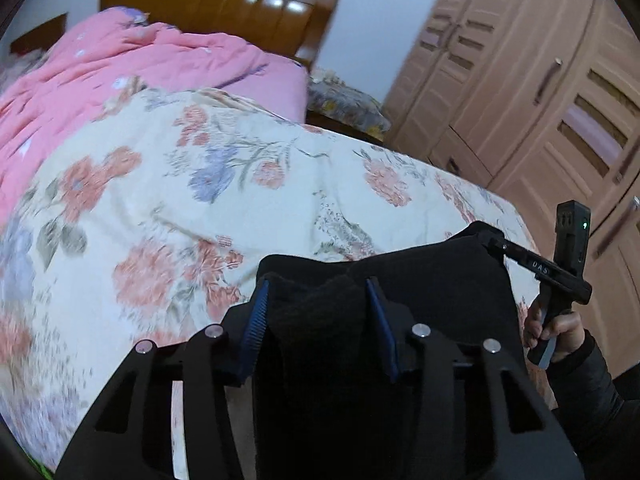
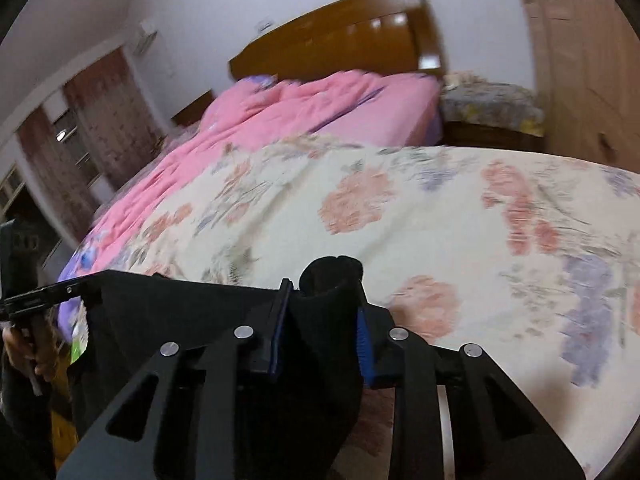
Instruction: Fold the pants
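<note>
Room: a bedroom; beyond both pairs of fingers lies a bed covered by a cream floral-print cotton bedspread [image 1: 168, 184], with a crumpled pink quilt [image 1: 100, 64] past it and a glossy brown wooden headboard [image 1: 224, 0] at the far end. A tan panelled wooden wardrobe [image 1: 540, 80] stands to the right of the left fingers.
Left gripper: the left gripper [image 1: 320, 304] has its blue-padded fingers [image 1: 258, 320] closed on a bunched edge of the black knit fabric pants [image 1: 420, 288], which fill the gap between the pads.
Pants: held in the air between the two tools, the top edge stretched from one pair of fingers to the other, the rest hanging below, above the near edge of the bedspread. I cannot tell whether the held edge is waistband or hem.
Right gripper: the right gripper [image 2: 320, 320] pinches the other end, a rolled tuft of cloth sticking out past its fingertips.
Risk, grip: that tuft suggests a shallow bite; a tug while spreading could pull the cloth free on that side.
Risk, lay-down: uneven lowering would probably crease or twist the legs, since the hanging part is out of view.
Risk, surface: the soft bedspread may drag and ruck under the pants.
</note>
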A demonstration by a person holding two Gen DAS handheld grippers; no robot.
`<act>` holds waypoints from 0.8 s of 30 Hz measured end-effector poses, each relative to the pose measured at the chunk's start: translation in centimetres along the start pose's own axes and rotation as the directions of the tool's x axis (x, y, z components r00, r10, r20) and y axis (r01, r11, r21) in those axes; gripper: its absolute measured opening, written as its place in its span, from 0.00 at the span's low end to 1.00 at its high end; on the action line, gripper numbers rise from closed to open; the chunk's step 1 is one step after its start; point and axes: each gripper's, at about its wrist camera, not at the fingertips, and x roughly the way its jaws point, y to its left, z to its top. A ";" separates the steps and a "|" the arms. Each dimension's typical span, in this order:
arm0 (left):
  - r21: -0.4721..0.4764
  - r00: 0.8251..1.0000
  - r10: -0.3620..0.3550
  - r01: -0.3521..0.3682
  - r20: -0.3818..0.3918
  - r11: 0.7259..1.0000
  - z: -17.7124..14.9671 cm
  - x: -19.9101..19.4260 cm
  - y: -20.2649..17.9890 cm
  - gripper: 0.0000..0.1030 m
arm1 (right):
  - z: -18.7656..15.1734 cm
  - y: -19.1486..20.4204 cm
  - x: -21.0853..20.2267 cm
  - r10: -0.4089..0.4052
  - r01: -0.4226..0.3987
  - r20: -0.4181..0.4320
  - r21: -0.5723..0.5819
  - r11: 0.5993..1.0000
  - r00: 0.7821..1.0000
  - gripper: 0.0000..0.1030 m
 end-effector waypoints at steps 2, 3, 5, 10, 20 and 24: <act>-0.011 0.998 -0.003 0.002 -0.060 1.000 0.5 2.8 0.4 0.50 | -0.2 -1.2 0.8 -0.018 0.019 -0.015 0.035 0.999 1.000 0.27; -0.016 0.996 0.008 -0.010 -0.089 1.000 0.6 3.9 0.7 0.58 | -0.3 -1.3 1.3 -0.031 0.032 -0.027 0.029 0.999 0.999 0.27; -0.046 0.991 0.050 -0.056 -0.125 0.997 0.4 5.9 1.8 0.82 | -0.8 -1.8 2.6 -0.056 0.058 -0.067 0.035 0.998 0.996 0.30; -0.119 0.992 0.114 -0.121 -0.058 0.985 -0.5 2.5 2.2 0.91 | -0.7 -2.4 0.9 -0.053 0.061 -0.086 0.098 0.993 0.995 0.86; 0.191 0.989 0.106 -0.125 0.102 0.974 -5.9 -1.9 -10.7 0.95 | -5.3 5.9 -5.7 -0.041 0.037 -0.015 -0.211 0.977 0.999 0.86; 0.257 0.978 0.207 -0.201 0.006 0.945 -10.0 1.7 -10.8 0.96 | -7.6 6.2 -2.5 -0.147 0.101 -0.127 -0.314 0.944 0.981 0.87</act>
